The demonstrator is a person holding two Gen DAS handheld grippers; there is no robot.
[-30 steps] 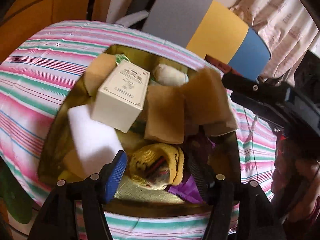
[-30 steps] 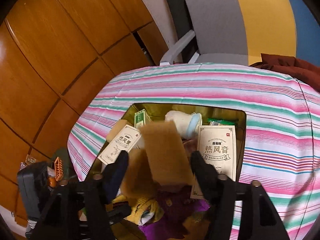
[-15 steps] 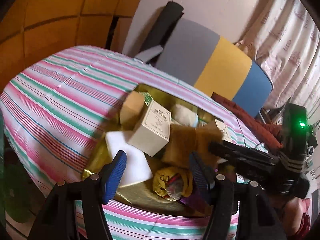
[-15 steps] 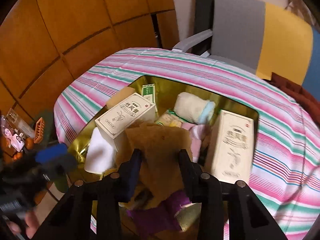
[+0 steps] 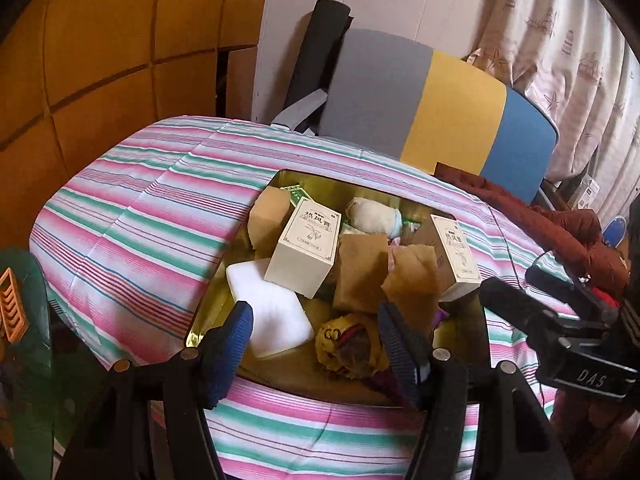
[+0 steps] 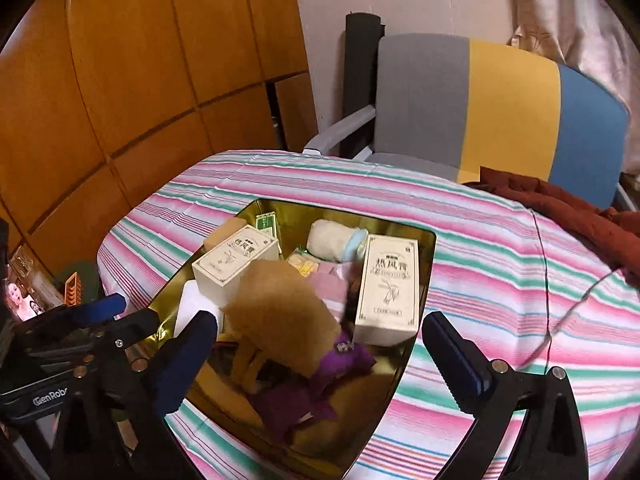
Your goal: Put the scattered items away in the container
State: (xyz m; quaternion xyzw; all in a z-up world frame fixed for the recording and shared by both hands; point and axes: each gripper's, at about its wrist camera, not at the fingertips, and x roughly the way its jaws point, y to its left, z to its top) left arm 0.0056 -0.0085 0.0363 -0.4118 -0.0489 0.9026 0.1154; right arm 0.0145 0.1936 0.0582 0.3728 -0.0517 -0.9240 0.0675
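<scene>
A gold tray [image 5: 280, 376] [image 6: 304, 212] on the striped tablecloth holds two white boxes [image 5: 306, 248] [image 6: 388, 284], a white foam pad [image 5: 272, 308], a rolled towel [image 6: 336, 240], brown sponges [image 5: 360, 268], a yellow sock bundle [image 5: 348, 344] and a purple cloth [image 6: 320, 376]. My right gripper [image 6: 320, 322] hovers over the tray's near side, its jaws opening wide. A blurred brown sponge [image 6: 280, 316] lies loose below them, clear of the pads. My left gripper [image 5: 316, 320] is open and empty above the tray's near edge.
A grey, yellow and blue chair [image 5: 440, 112] stands behind the table, with a red-brown jacket [image 6: 568, 208] draped on the table's far right corner. Wooden wall panels [image 6: 120, 80] run along the left. A thin cable [image 6: 560, 320] crosses the cloth on the right.
The right gripper squeezed the brown sponge, then spread wide and the sponge dropped into the tray. Both grippers drew back and up from the tray.
</scene>
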